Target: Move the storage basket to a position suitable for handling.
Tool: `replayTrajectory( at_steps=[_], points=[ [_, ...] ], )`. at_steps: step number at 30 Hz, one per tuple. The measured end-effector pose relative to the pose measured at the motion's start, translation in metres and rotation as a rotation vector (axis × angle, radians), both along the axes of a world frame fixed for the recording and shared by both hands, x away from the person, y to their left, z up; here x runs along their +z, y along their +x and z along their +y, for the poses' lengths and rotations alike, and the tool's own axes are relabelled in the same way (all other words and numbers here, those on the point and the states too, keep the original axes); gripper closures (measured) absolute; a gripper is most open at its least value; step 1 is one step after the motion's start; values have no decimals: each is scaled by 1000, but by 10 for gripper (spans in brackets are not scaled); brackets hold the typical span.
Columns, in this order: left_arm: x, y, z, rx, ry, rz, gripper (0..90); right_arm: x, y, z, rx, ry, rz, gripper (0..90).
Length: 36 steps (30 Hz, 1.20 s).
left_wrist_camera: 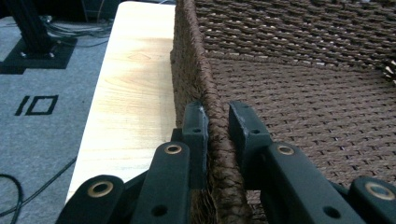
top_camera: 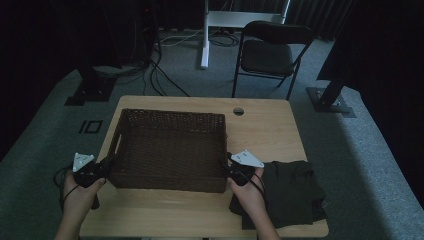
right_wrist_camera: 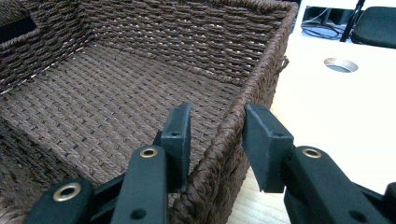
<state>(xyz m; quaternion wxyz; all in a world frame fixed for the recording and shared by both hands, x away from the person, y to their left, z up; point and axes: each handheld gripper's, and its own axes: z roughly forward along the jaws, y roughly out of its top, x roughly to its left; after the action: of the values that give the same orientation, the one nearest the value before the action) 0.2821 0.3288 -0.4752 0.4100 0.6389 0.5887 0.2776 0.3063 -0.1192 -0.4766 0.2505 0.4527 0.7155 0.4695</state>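
- High view: a light wooden table (top_camera: 270, 125) carries a large brown wicker basket (top_camera: 170, 147), set squarely on the left-centre of the top with its near wall towards the person, apparently so both arms can reach its two short sides at once.
- To the basket's right, near the table's near right corner, lies a folded dark cloth (top_camera: 292, 192), just beside the person's right hand (top_camera: 247, 192); it sits apart from the basket and plays no visible part in the grip.
- The left gripper (top_camera: 92, 171) meets the basket's left wall near the near corner, while the right gripper (top_camera: 239, 172) meets the right wall opposite, a mirrored hold that looks suited to lifting or shifting the basket level.
- In the left gripper view, the left gripper (left_wrist_camera: 215, 122) straddles the braided rim (left_wrist_camera: 212, 126), one jaw outside and one inside, both pressed close against the weave, so it appears clamped on the wall.
- In the right gripper view, the right gripper (right_wrist_camera: 217, 128) also straddles the rim (right_wrist_camera: 233, 126), inner jaw close to the weave, outer jaw standing slightly off it, so its jaws are parted rather than closed on the wall.
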Motion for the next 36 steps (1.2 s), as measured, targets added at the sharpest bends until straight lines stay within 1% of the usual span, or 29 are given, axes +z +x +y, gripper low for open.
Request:
replayTrajectory(
  at_steps=[2,4,6,9,12,14,15,20,21,22,23,24,25,26,27,28,29,30,31,32,33,34,35,36],
  points=[
    [0,-1,0,1,-2,2,779,0,-1,-1,2,7,1,624],
    [2,-4,-3,2,28,10,778,0,-2,-2,4,13,2,624],
    [1,-6,-4,2,37,6,778,-1,-4,-2,4,15,3,625],
    [0,-6,-4,4,21,1,779,-1,-8,-3,0,19,2,624],
    [0,-8,-5,4,33,0,779,-1,-11,-2,-5,13,-1,624],
    [0,-9,-5,2,39,-2,779,-2,-13,-3,-6,19,-1,625],
    [0,-9,-5,1,42,-3,779,-2,-13,-3,-6,22,4,624],
    [-1,-9,-4,-1,27,-8,776,-1,-10,-4,-1,29,14,615],
    [-1,-10,-4,-11,27,-10,769,-1,-10,-5,4,34,15,600],
    [-1,-9,-4,-27,24,-8,723,-1,-10,-6,13,54,28,569],
    [-1,-9,-4,-27,24,-8,649,-1,-9,-8,15,71,42,511],
    [-1,-9,-4,-43,21,-4,649,-1,-9,-8,15,71,42,511],
    [1,-7,-5,-64,30,6,618,-2,-8,-9,24,81,54,458],
    [1,-7,-5,-73,28,7,524,-1,-5,-13,36,110,78,383],
    [1,-5,-6,-84,31,3,431,-1,-5,-14,36,138,85,346],
    [0,-4,-7,-93,35,3,401,0,-4,-14,36,151,77,318],
    [0,-4,-7,-93,35,3,373,0,-4,-14,36,151,77,318],
    [1,-3,-8,-107,45,5,373,2,-4,-14,38,130,60,283],
    [1,-2,-9,-108,48,8,265,4,-3,-12,57,85,39,203],
    [1,-2,-9,-112,52,5,262,4,-3,-11,68,79,42,184],
    [2,-1,-9,-113,49,8,227,5,-2,-11,77,67,39,183],
    [2,-1,-9,-114,55,10,176,7,-2,-10,78,56,32,167],
    [2,-1,-9,-116,71,10,175,7,-2,-10,78,56,31,164],
    [2,-1,-8,-112,78,6,172,8,-1,-10,79,55,30,164]
  ],
)
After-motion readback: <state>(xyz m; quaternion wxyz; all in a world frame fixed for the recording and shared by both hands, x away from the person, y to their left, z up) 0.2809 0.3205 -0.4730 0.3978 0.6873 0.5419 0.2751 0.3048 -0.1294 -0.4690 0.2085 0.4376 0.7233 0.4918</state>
